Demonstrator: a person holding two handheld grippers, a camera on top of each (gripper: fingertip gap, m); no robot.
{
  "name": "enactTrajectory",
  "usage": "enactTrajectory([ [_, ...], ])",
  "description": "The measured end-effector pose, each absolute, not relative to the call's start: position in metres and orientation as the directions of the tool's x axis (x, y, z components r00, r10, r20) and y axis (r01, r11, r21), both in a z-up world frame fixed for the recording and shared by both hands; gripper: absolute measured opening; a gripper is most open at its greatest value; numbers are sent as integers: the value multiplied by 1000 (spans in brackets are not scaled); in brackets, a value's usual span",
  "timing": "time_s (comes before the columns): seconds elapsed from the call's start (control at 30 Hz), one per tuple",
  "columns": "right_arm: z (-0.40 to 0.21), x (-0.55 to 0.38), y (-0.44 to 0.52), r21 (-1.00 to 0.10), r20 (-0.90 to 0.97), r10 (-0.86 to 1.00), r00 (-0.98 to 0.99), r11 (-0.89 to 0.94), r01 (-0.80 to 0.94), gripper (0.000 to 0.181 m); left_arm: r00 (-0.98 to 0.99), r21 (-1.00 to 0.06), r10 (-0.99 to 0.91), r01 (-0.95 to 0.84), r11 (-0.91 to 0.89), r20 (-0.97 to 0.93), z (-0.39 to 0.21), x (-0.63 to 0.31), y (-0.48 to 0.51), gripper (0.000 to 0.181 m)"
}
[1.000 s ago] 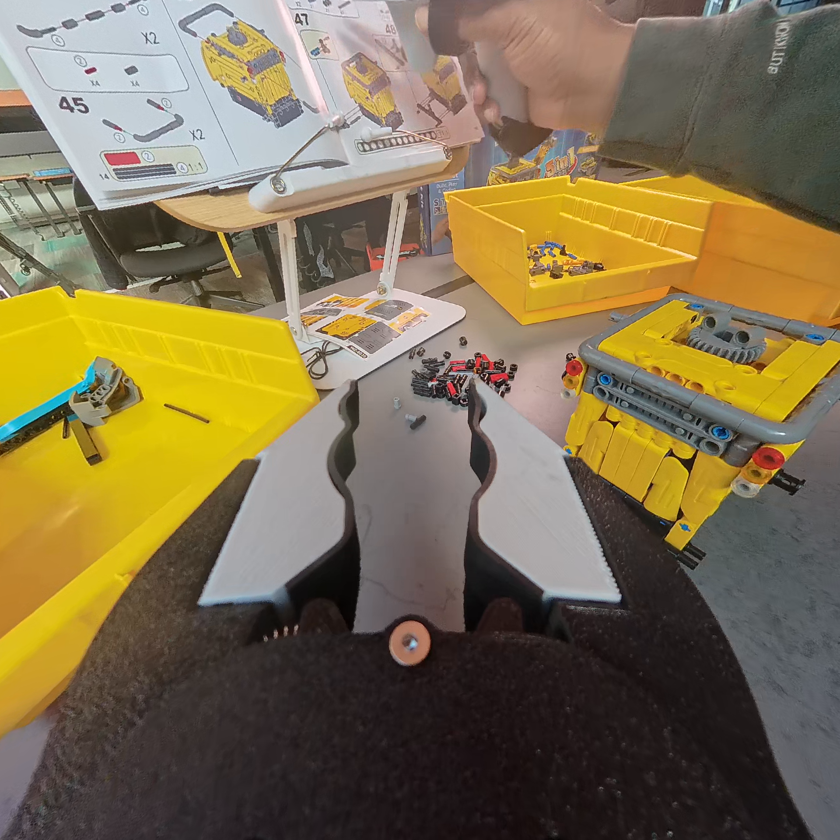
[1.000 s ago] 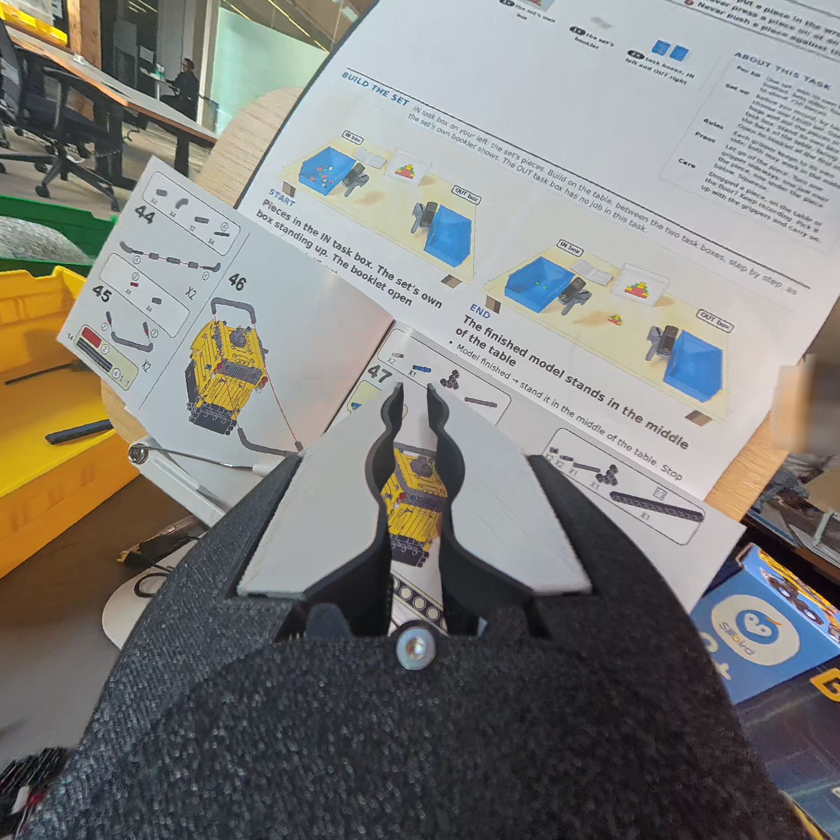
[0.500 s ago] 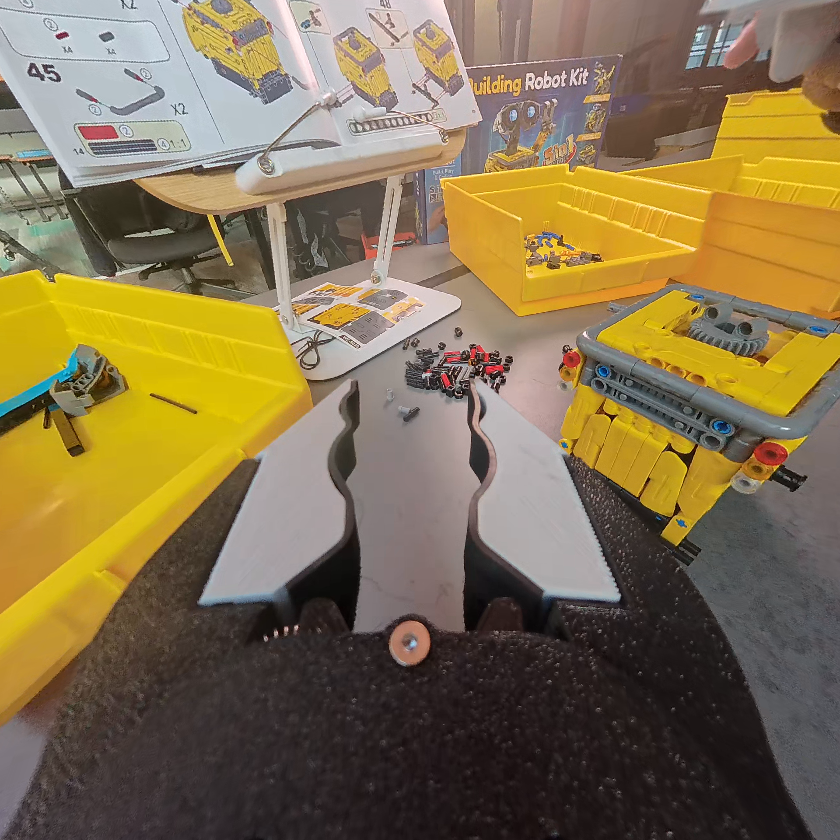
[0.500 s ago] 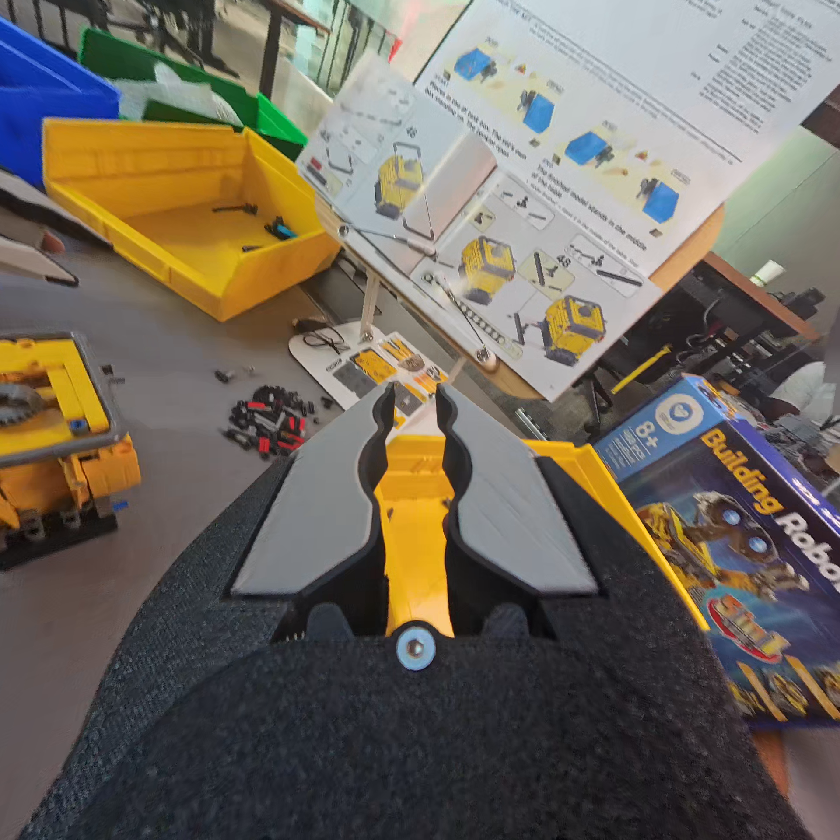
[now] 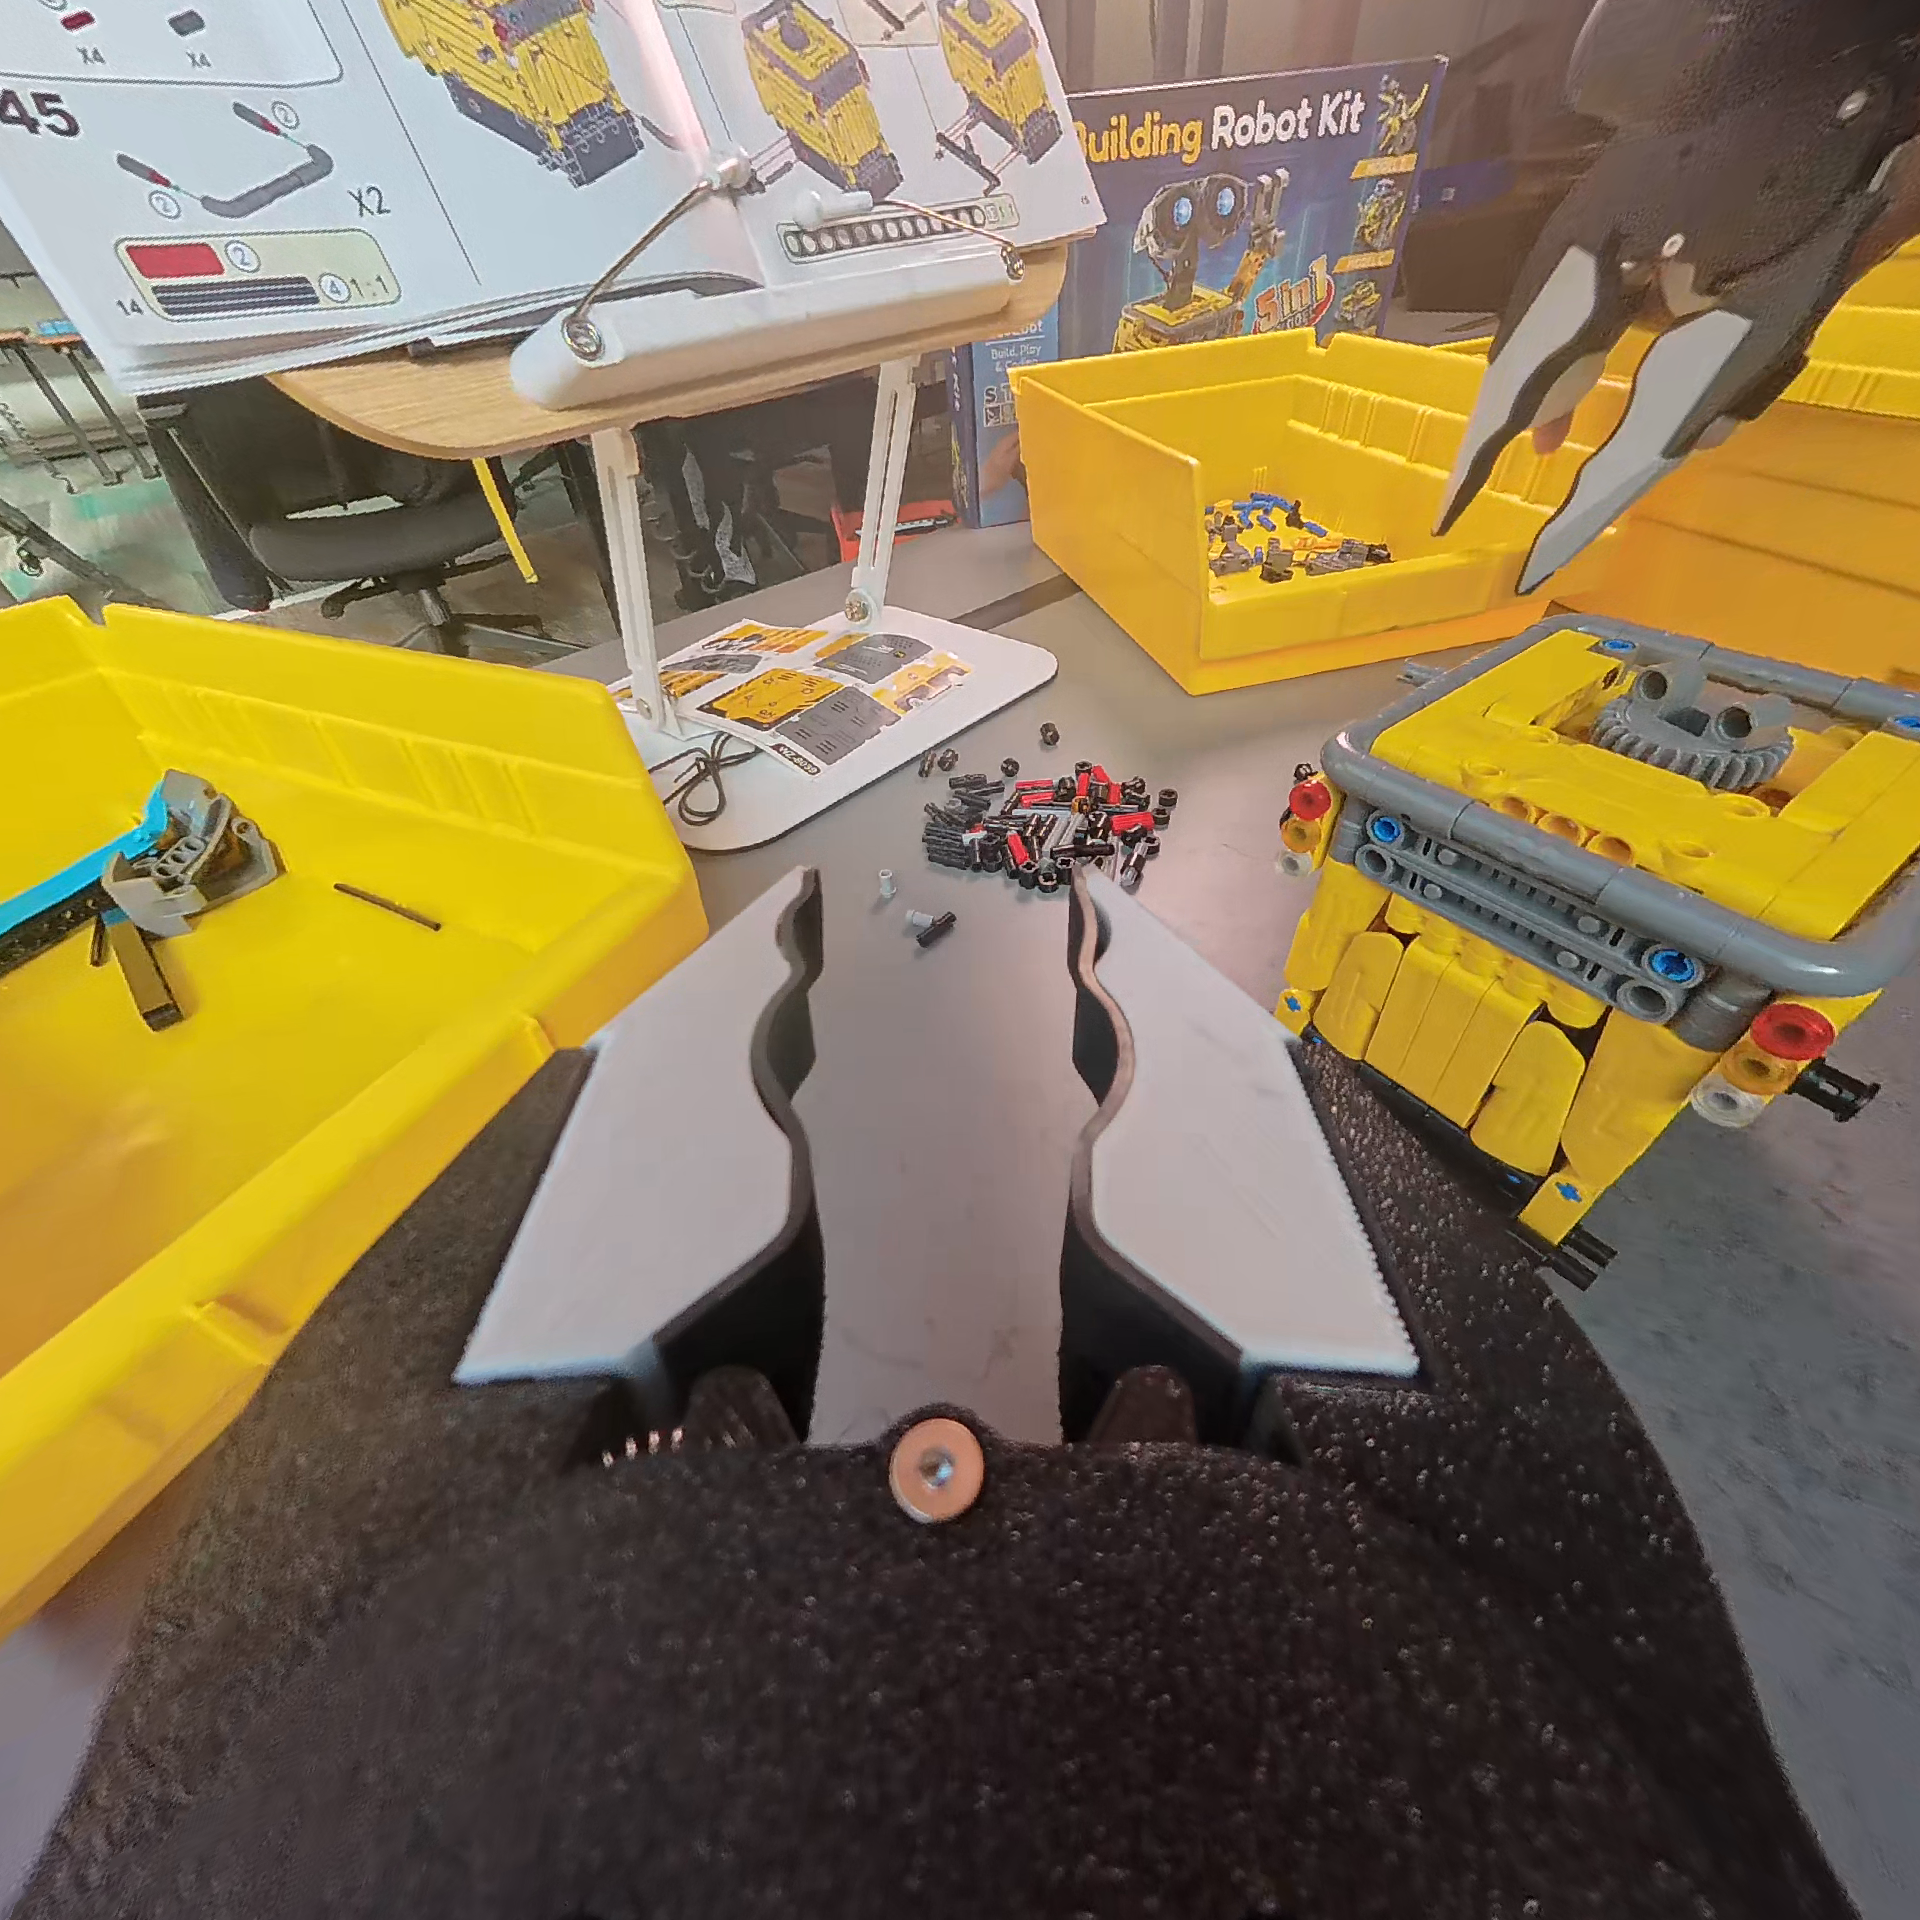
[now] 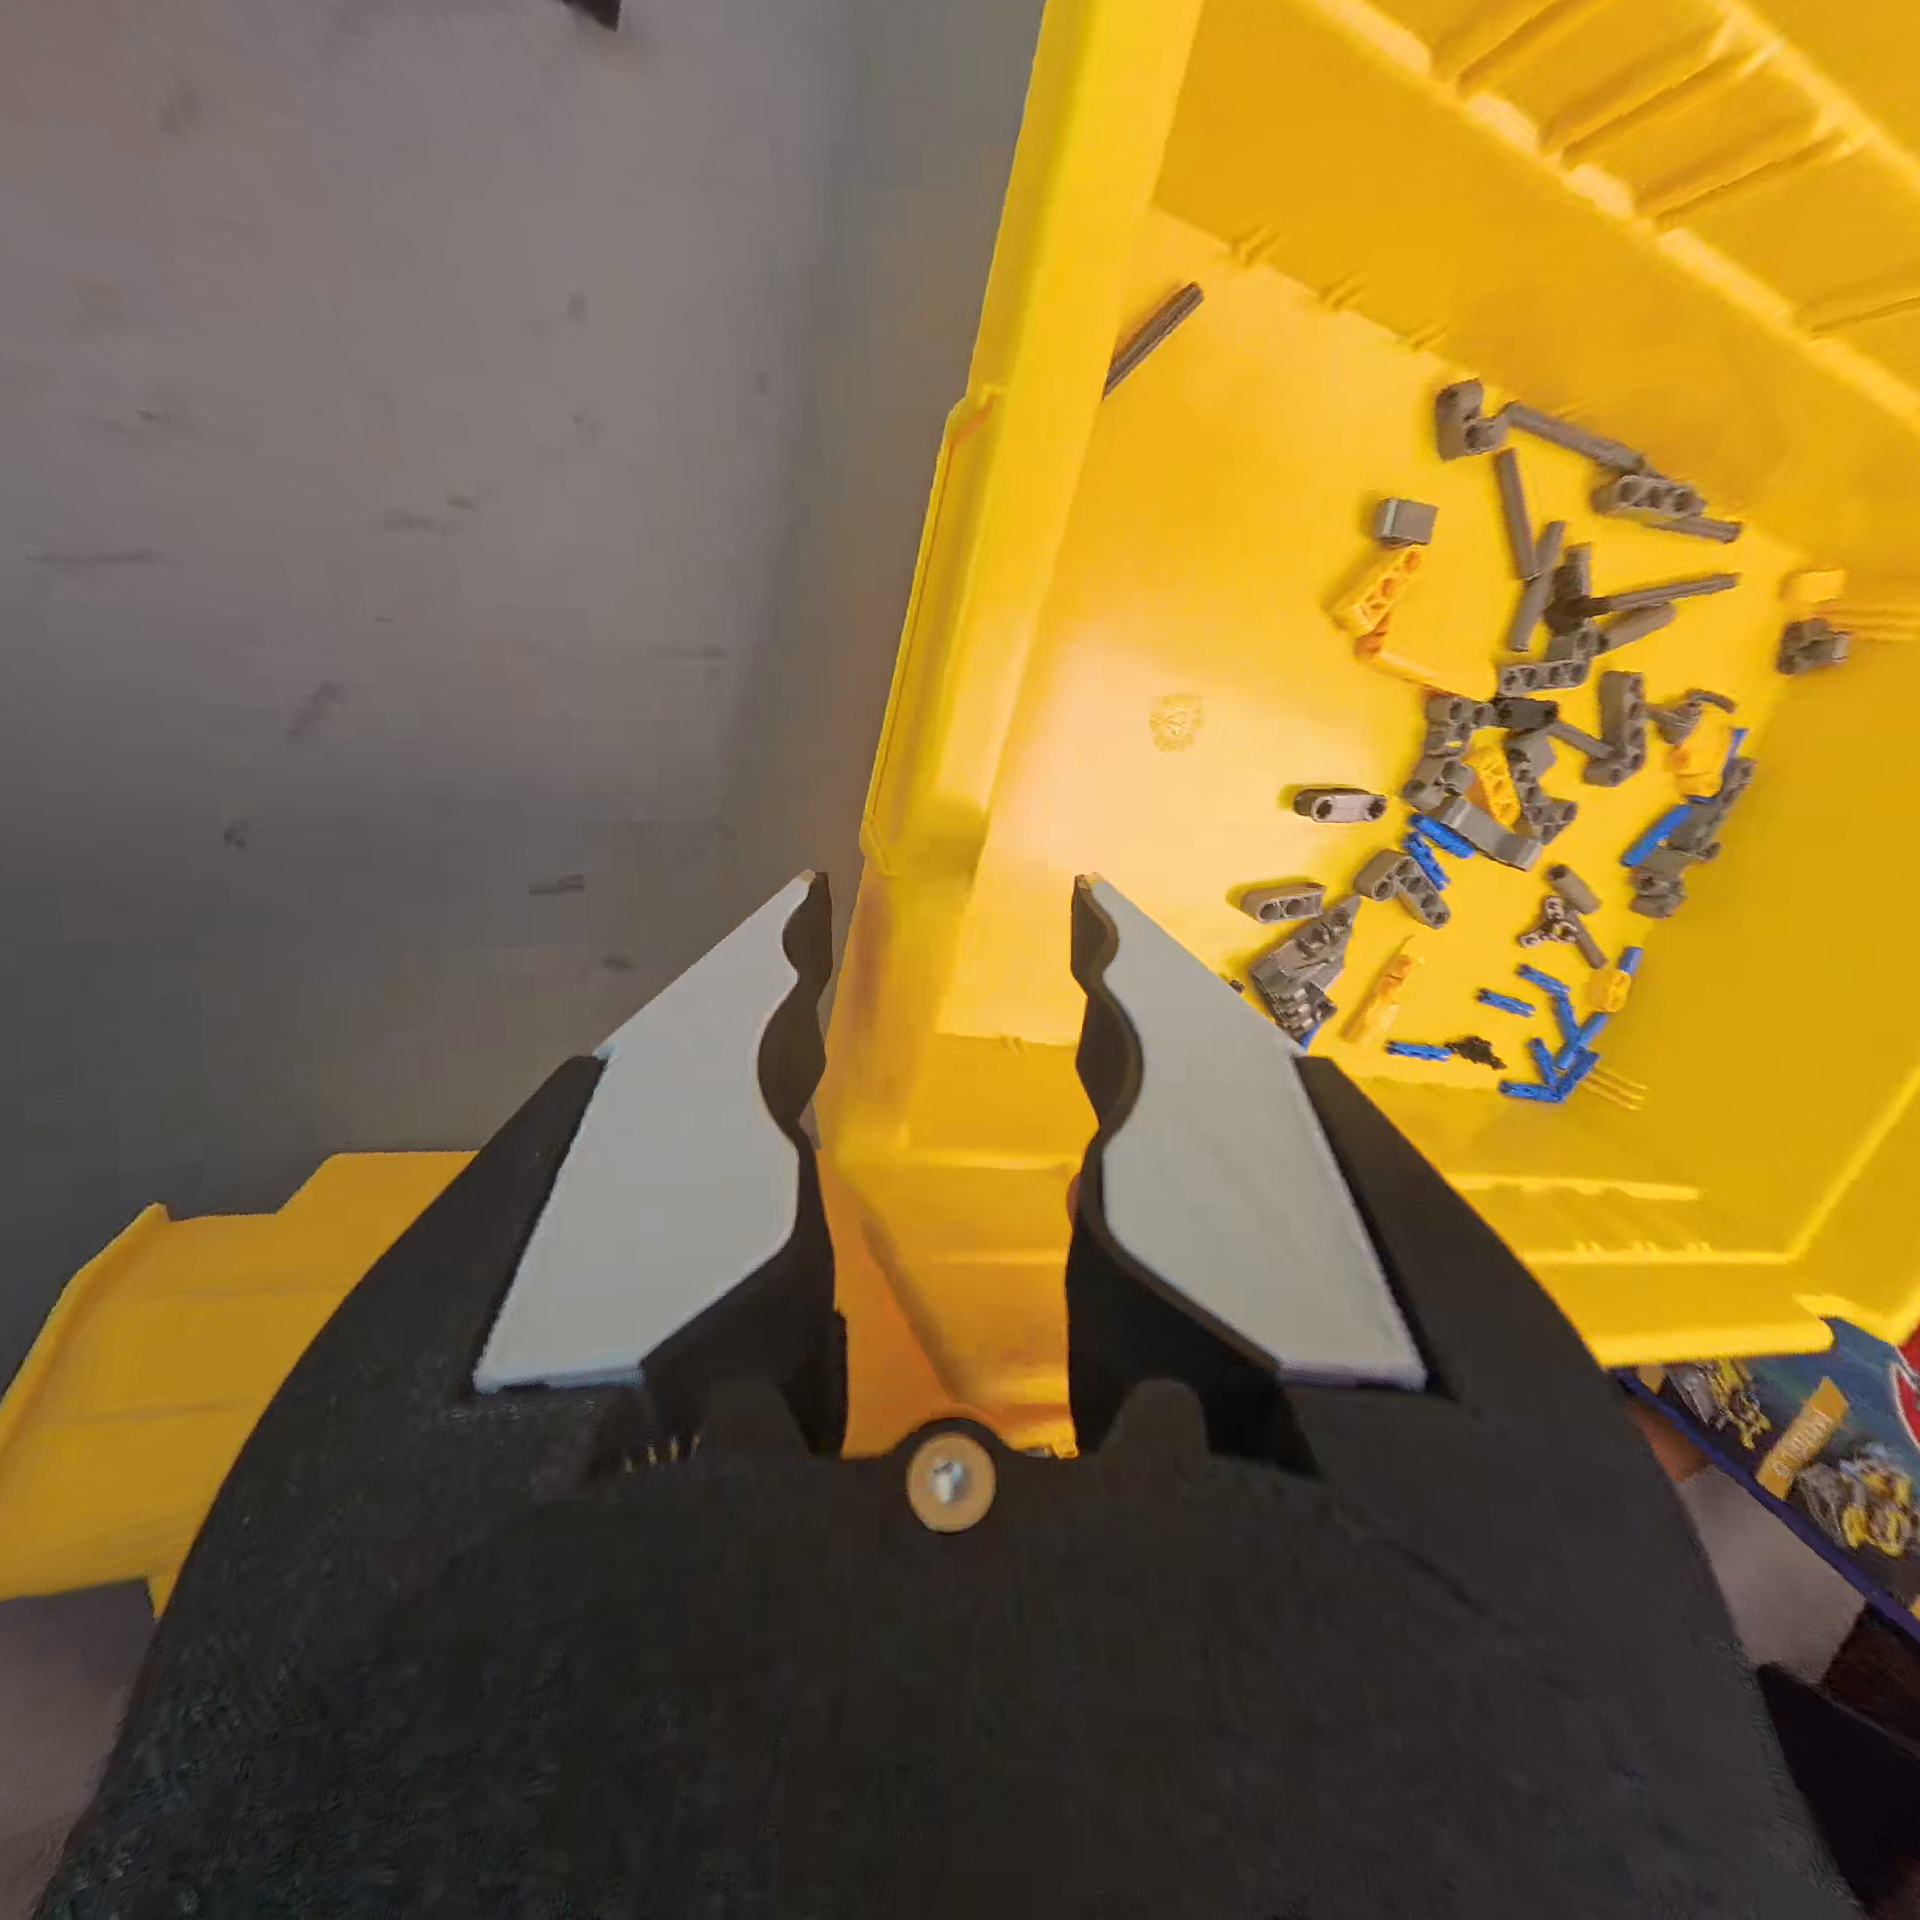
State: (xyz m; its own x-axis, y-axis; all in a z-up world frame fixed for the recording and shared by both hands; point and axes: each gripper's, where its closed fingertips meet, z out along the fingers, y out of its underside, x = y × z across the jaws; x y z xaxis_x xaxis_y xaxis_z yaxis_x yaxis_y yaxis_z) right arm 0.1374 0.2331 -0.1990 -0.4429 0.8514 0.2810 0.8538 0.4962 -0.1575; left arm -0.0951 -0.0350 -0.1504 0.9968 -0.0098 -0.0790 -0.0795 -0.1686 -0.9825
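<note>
My left tongs [image 5: 940,894] hang released over the bare grey bench [image 5: 935,1143], nothing between the jaws. At the left edge of the left wrist view sits a yellow bin [image 5: 343,1039] holding a grey-and-blue part [image 5: 171,868] and a thin black rod [image 5: 387,906]. Just past the tips, at centre frame, lie a few stray pins [image 5: 925,923], and beyond them a heap of black and red pins [image 5: 1049,821]; these are the nearest things to this pair. Up and left of the heap stands the booklet stand [image 5: 758,322] with its open booklet [image 5: 416,135]. Right of the tongs, close by, is the yellow model [image 5: 1538,935], its grey bar running from upper left to lower right.

My right tongs [image 6: 945,883] [image 5: 1507,520] are also released and empty, straddling the near wall of another yellow bin [image 6: 1039,520]. The loose grey, blue and yellow pieces [image 6: 1538,779] lie to the right of the tips, centre right of that frame, pointing every way.
</note>
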Motion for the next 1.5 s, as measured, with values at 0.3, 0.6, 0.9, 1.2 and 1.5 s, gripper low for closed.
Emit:
enactTrajectory([
  [0.3,-211,142,185,-111,126,775,-620,632,767,25,999,-985,7,-48,-165,-50,-150,-101,-37,46],
  [0.6,-169,100,305,-228,211,962,-172,219,949,36,999,-984,-8,-51,-173,-50,-151,-99,-36,46],
  [0.9,-218,91,334,-101,82,997,3,5,995,35,999,-984,-9,-39,-172,-38,-151,-101,-36,46],
  [1.2,-234,91,335,-62,64,998,6,-2,998,28,999,-985,-14,-30,-172,-28,-151,-101,-37,46],
  [1.5,-238,90,333,-52,41,998,40,-38,998,23,1000,-985,-17,-27,-172,-25,-151,-101,-37,46],
])
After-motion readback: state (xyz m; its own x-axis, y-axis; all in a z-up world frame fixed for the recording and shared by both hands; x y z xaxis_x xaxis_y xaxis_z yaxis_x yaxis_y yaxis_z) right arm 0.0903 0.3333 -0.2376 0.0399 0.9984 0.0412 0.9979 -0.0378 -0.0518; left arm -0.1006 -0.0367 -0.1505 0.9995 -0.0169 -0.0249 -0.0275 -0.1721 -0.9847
